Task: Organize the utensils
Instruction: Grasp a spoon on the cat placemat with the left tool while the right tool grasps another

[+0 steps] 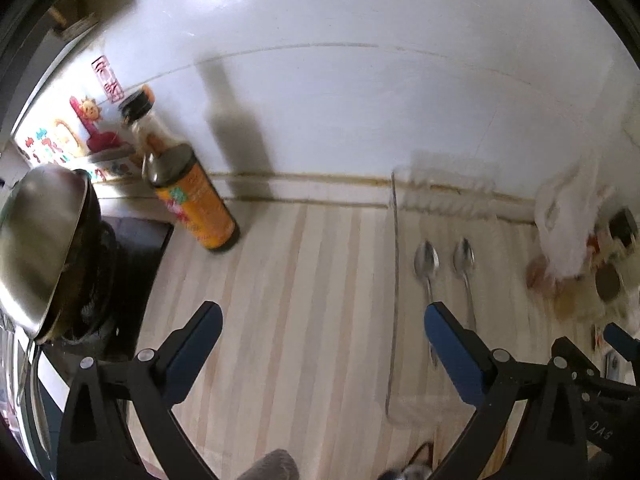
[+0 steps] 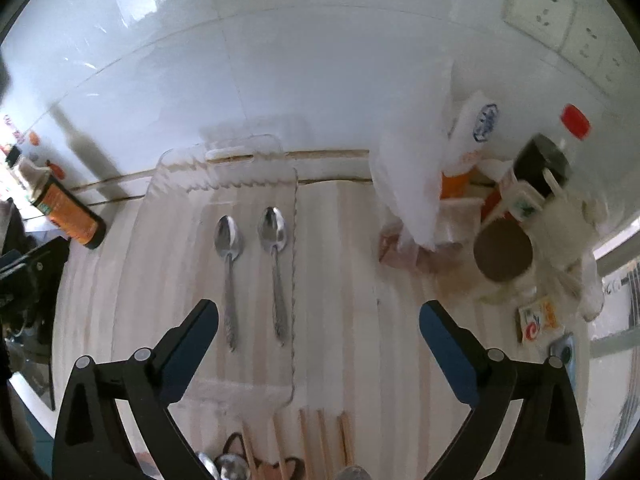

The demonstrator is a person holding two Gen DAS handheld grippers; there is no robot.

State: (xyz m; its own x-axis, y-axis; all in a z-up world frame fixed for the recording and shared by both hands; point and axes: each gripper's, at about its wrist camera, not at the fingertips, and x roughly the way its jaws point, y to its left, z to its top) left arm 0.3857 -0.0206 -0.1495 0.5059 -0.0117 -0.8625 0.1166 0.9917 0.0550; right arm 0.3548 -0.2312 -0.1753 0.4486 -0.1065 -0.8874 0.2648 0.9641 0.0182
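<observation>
Two metal spoons lie side by side, bowls toward the wall, inside a clear plastic tray on the striped counter. They also show in the left wrist view, with the tray's left wall beside them. Wooden chopsticks and more metal utensils lie at the near edge below the tray. My right gripper is open and empty above the tray's near right. My left gripper is open and empty, left of the tray.
An orange bottle and a steel pot on a stove stand at the left. A white plastic bag, a dark-topped jar, bottles and packets crowd the right. A tiled wall runs behind.
</observation>
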